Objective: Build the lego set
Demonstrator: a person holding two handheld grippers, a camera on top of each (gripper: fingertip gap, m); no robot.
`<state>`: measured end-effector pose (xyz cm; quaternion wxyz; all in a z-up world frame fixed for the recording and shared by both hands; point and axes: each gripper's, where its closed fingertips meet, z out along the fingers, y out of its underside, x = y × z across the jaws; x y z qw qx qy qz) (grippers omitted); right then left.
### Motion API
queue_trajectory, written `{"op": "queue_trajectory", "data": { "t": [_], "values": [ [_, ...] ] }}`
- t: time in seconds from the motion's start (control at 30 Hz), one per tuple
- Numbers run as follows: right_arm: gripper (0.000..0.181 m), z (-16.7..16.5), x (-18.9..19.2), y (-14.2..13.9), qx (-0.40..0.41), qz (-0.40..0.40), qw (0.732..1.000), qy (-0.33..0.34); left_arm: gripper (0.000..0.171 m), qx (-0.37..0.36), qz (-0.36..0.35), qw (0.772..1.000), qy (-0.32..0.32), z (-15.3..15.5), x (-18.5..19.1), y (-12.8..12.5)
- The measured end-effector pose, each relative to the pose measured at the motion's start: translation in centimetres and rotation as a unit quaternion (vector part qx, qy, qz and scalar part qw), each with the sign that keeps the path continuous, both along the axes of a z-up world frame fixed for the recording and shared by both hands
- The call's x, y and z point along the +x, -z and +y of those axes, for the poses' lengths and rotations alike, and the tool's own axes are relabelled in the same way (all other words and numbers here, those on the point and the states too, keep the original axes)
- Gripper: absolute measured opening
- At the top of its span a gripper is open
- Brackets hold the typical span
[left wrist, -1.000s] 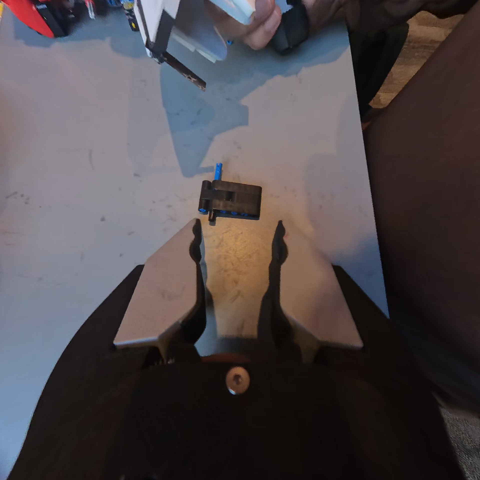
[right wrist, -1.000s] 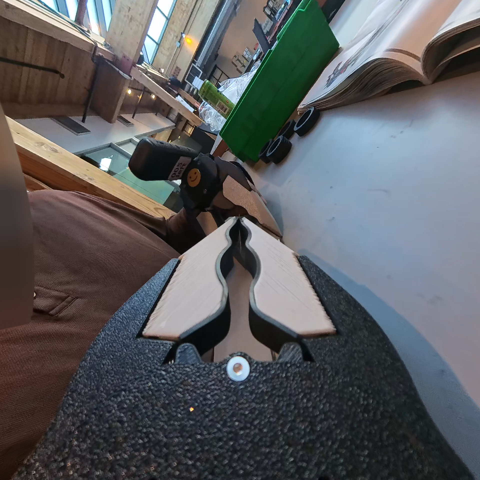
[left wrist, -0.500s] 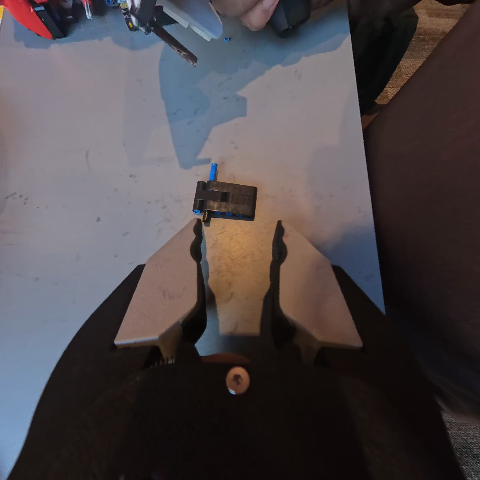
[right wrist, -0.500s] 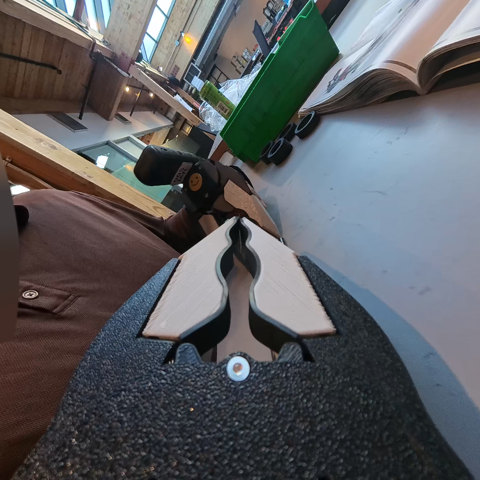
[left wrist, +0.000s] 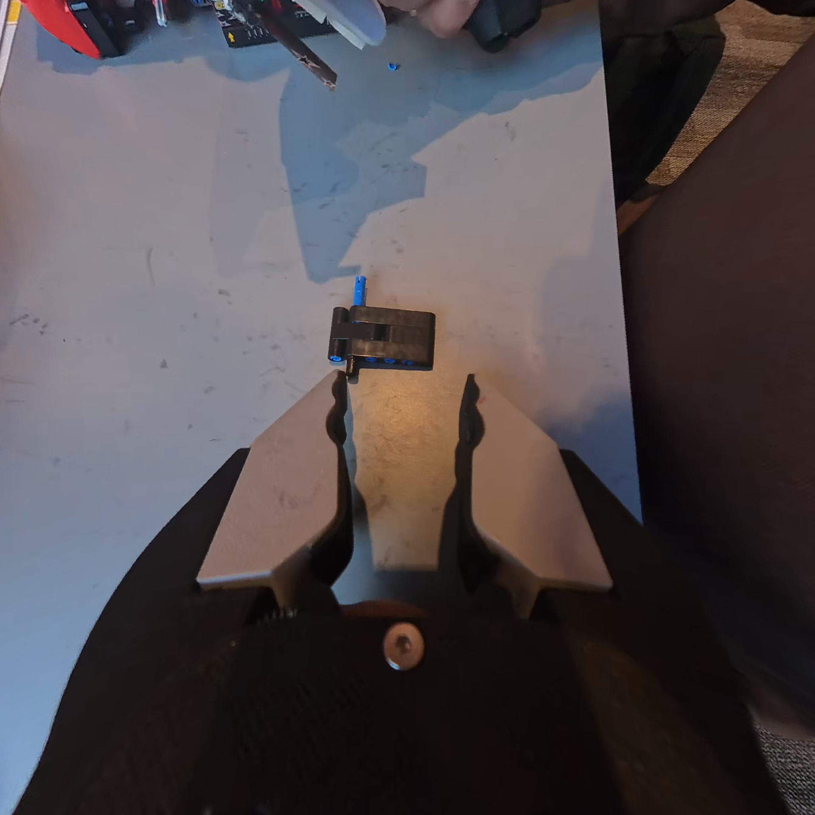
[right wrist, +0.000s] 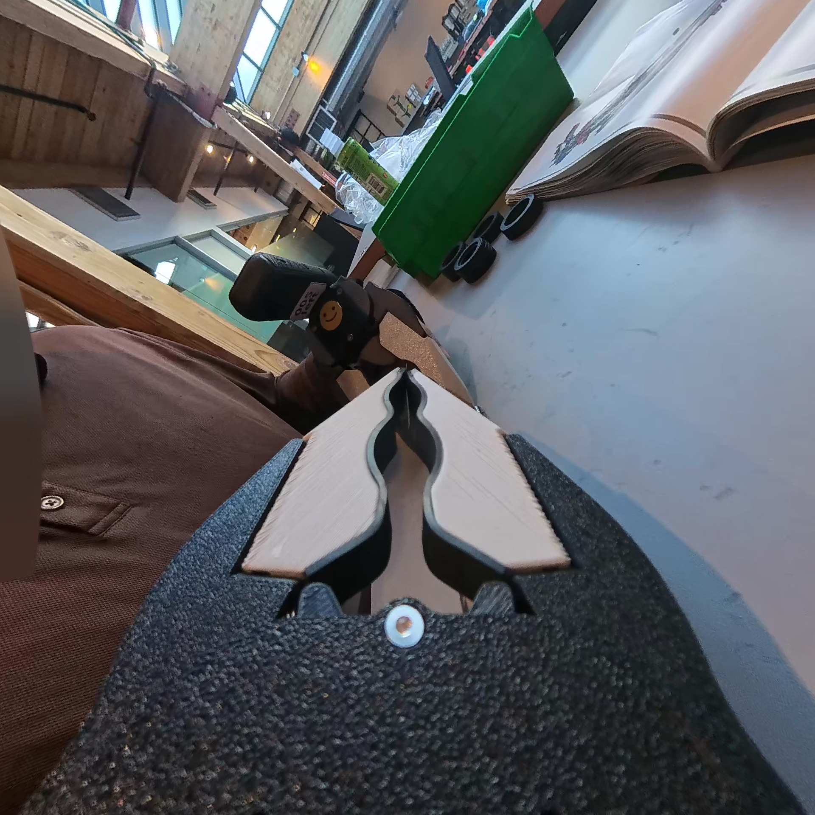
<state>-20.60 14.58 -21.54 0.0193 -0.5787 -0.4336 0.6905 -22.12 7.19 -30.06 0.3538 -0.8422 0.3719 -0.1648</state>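
A small black lego assembly (left wrist: 384, 338) with blue pins, one blue pin sticking out at its far side, lies on the grey table (left wrist: 176, 220). My left gripper (left wrist: 405, 379) is open and empty, its fingertips just short of the assembly, the left fingertip almost touching its near corner. My right gripper (right wrist: 404, 374) is shut and empty, tilted on its side above the table. It also shows at the top of the left wrist view (left wrist: 308, 57), held by a hand. The left gripper shows beyond it in the right wrist view (right wrist: 353, 326).
A tiny blue pin (left wrist: 392, 66) lies at the far end. A red and black lego model (left wrist: 70, 22) and other parts sit at the far left. In the right wrist view are a green bin (right wrist: 476, 145), black tyres (right wrist: 476, 260) and an open instruction book (right wrist: 661, 110). The table's right edge (left wrist: 617, 308) is close. The grippers' ends are close to 12 cm from one another.
The right gripper has drawn back toward the far edge of the table in the left wrist view. My left gripper has crept slightly closer to the black assembly. Both grippers keep their states.
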Motion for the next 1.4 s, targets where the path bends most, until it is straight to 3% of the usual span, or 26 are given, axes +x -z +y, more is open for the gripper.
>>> {"op": "queue_trajectory", "data": {
  "t": [0.27, 0.5, 0.63, 0.7, 0.77, 0.83, 0.9, 0.97, 1.0, 1.03, 1.13, 1.17, 1.23, 1.33, 1.4],
  "values": [
    [0.000, -0.1, 0.1, -0.1, 0.003, -0.001, 1.000, -0.002, 0.050, -0.005, -0.006, 0.999, -0.033, 1.3, -0.2, 0.0],
    [0.000, -0.1, 0.3, -0.4, 0.009, -0.001, 1.000, 0.000, 0.054, -0.009, 0.010, 1.000, 0.000, 2.4, 0.9, 0.1],
    [0.000, 0.1, 0.5, -0.5, 0.008, 0.000, 1.000, 0.004, 0.046, -0.017, 0.015, 1.000, 0.006, 2.8, 1.1, 0.1],
    [0.000, 0.1, 0.5, -0.6, 0.011, 0.001, 1.000, 0.003, 0.047, -0.010, 0.036, 0.999, 0.018, 2.8, 1.0, 0.0],
    [0.000, 0.1, 0.6, -0.7, 0.014, 0.001, 1.000, 0.003, 0.046, 0.059, 0.114, 0.991, 0.026, 3.8, 0.2, -0.5],
    [0.000, 0.2, 0.5, -0.7, 0.014, 0.002, 1.000, 0.003, 0.047, 0.166, 0.249, 0.953, 0.047, 5.0, -1.3, -1.3],
    [0.000, 0.2, 0.6, -0.7, 0.014, 0.002, 1.000, 0.003, 0.047, 0.286, 0.381, 0.876, 0.079, 5.9, -2.4, -2.3],
    [0.000, 0.1, 0.6, -0.7, 0.018, 0.000, 1.000, 0.002, 0.047, 0.371, 0.433, 0.814, 0.110, 5.5, -2.0, -2.8],
    [0.000, 0.2, 0.6, -0.7, 0.021, 0.000, 1.000, 0.003, 0.047, 0.391, 0.431, 0.804, 0.119, 4.8, -1.4, -2.8],
    [0.000, 0.2, 0.6, -0.8, 0.023, 0.000, 1.000, 0.004, 0.047, 0.393, 0.417, 0.810, 0.126, 4.0, -0.8, -2.6],
    [0.000, 0.1, 0.6, -0.9, 0.022, 0.001, 1.000, 0.001, 0.047, 0.371, 0.365, 0.847, 0.111, 1.9, 0.0, -2.5],
    [0.000, -0.2, 0.5, -0.8, 0.021, -0.001, 1.000, -0.003, 0.047, 0.383, 0.352, 0.848, 0.100, 1.4, 0.2, -3.2],
    [0.000, -1.0, 0.1, -0.4, 0.020, -0.010, 1.000, -0.014, 0.047, 0.458, 0.356, 0.812, 0.074, 0.9, 0.3, -5.7],
    [0.000, -1.7, -1.2, 0.6, 0.056, -0.030, 0.998, -0.005, 0.047, 0.579, 0.396, 0.710, 0.059, 0.4, 0.7, -8.8],
    [0.000, -1.2, -2.5, 1.6, 0.134, -0.050, 0.990, 0.021, 0.046, 0.612, 0.393, 0.684, 0.062, 0.5, 1.1, -8.9]
  ]
}}
